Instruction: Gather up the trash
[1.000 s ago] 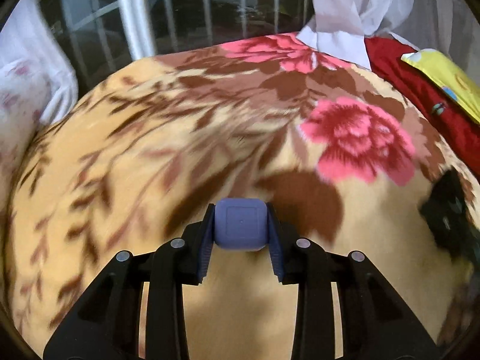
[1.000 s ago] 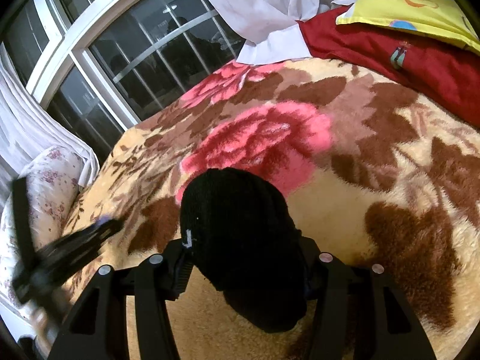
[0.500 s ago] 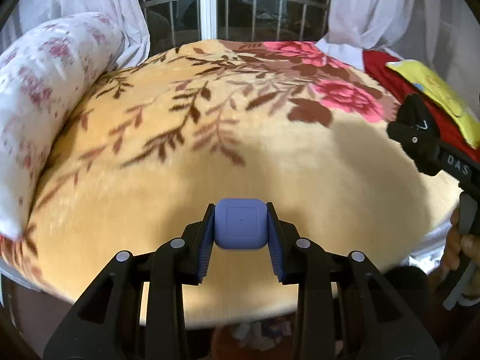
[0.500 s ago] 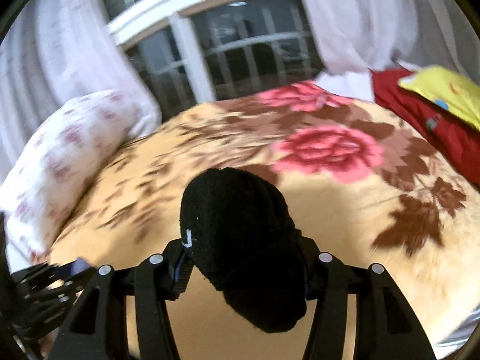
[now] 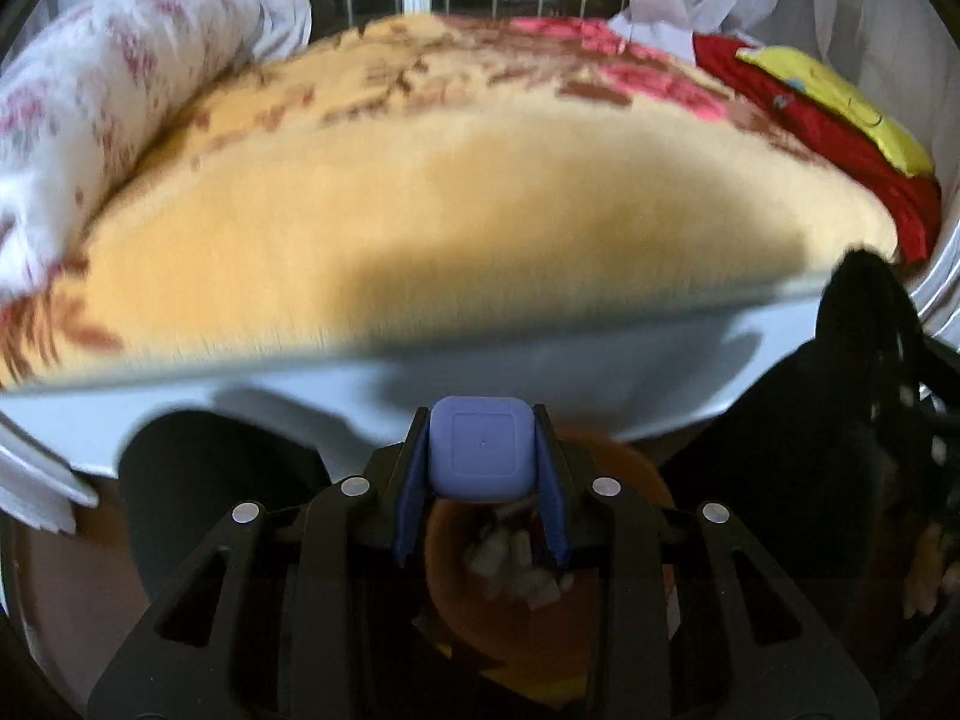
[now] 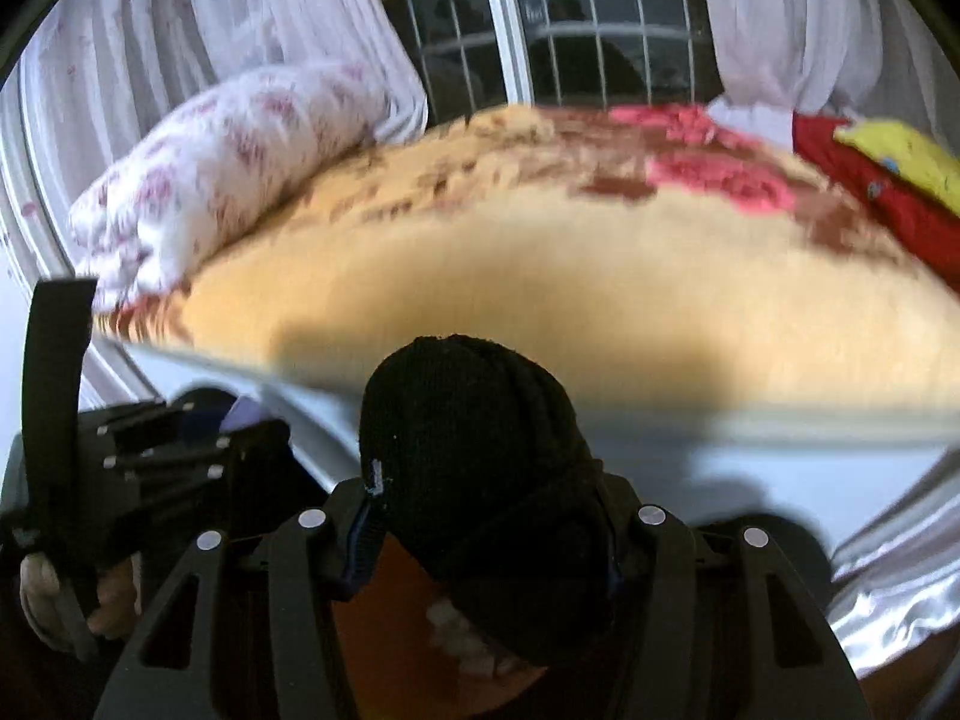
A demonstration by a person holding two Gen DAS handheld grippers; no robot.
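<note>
Now L gripper (image 5: pixel 483 516) grips blue case (image 5: pixel 482 447), R gripper (image 6: pixel 486 534) black sock (image 6: pixel 474 468).

Both views are taken from the wrists, along the fingers, tilted down across the bed (image 5: pixel 480 228) edge toward the window (image 6: pixel 564 42). The left view is held low over an orange bin (image 5: pixel 636 480), close beneath. The right view is set slightly rightward, with the left gripper (image 6: pixel 198 438) seen at its left edge. The blanket (image 6: pixel 600 252), pillow (image 5: pixel 90 120), curtains (image 6: pixel 252 6) and bin are shared by both views.
</note>
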